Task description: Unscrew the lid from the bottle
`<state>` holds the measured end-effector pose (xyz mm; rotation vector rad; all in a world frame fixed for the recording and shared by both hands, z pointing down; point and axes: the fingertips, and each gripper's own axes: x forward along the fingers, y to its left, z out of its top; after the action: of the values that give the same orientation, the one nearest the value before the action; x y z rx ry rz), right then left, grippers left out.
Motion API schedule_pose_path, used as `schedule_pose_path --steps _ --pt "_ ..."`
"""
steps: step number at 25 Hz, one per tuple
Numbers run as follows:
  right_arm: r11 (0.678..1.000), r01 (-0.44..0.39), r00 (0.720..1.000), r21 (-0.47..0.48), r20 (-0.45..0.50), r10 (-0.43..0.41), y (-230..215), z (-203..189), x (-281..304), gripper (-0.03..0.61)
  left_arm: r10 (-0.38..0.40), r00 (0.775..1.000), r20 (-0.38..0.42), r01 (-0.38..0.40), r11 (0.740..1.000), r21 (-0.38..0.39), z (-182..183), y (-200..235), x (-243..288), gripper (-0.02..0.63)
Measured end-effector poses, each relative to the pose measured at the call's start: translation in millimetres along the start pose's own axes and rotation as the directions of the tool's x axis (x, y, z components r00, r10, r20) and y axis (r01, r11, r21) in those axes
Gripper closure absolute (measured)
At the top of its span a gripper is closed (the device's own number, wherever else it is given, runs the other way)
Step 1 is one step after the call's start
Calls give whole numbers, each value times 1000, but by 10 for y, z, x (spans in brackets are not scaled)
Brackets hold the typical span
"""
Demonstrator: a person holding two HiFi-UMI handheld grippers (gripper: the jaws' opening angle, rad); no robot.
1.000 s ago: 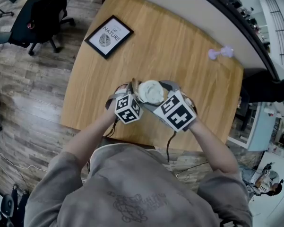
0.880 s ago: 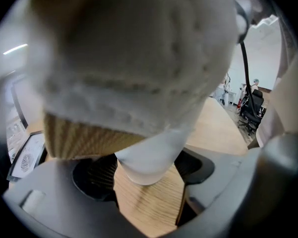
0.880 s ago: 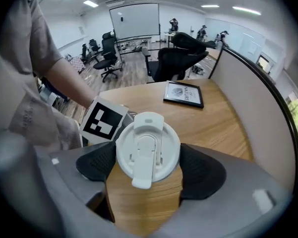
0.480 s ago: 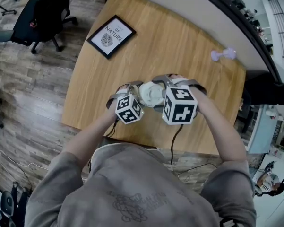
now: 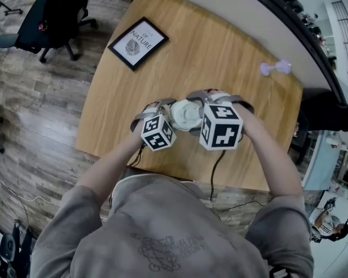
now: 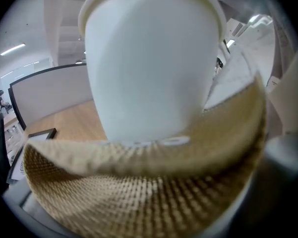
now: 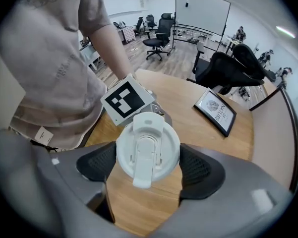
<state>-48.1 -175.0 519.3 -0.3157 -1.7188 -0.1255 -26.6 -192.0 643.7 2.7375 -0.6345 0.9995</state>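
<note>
Your left gripper [image 5: 164,112] clamps the bottle [image 6: 149,68]; your right gripper [image 7: 148,168] pinches the lid [image 7: 148,142] between its pads.

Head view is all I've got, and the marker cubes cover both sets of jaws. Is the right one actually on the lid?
Observer: Yes. In the right gripper view, the right gripper has its two dark pads against opposite sides of the white lid.
Operator: And the left?
Observer: In the left gripper view, the white bottle fills the frame, seated against tan woven material that curves under it.
</note>
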Motion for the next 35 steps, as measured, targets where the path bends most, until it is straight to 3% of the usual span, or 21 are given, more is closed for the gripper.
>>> schedule_pose_path --steps 12,18,22,27,31,35 --pt "988 82 993 127 78 -93 -86 77 -309 170 17 1000 -17 -17 1000 -24 -27 20 -22 253" --pt "964 105 979 245 146 -144 -49 16 -440 170 29 1000 -3 -29 991 -133 -88 16 -136 253" --pt "938 107 966 331 189 -177 28 -34 -502 170 42 999 4 -41 984 -172 -141 18 -322 253" --pt "902 131 943 411 229 -241 86 -52 -588 170 79 997 -19 -81 987 -139 -171 0 -646 253" --pt "849 141 913 510 265 -310 116 -74 -646 170 126 992 -17 -127 976 -179 -168 -4 -951 253" --pt "787 125 866 604 321 -383 127 -116 -634 170 178 984 14 -169 953 -250 -131 20 -1228 254"
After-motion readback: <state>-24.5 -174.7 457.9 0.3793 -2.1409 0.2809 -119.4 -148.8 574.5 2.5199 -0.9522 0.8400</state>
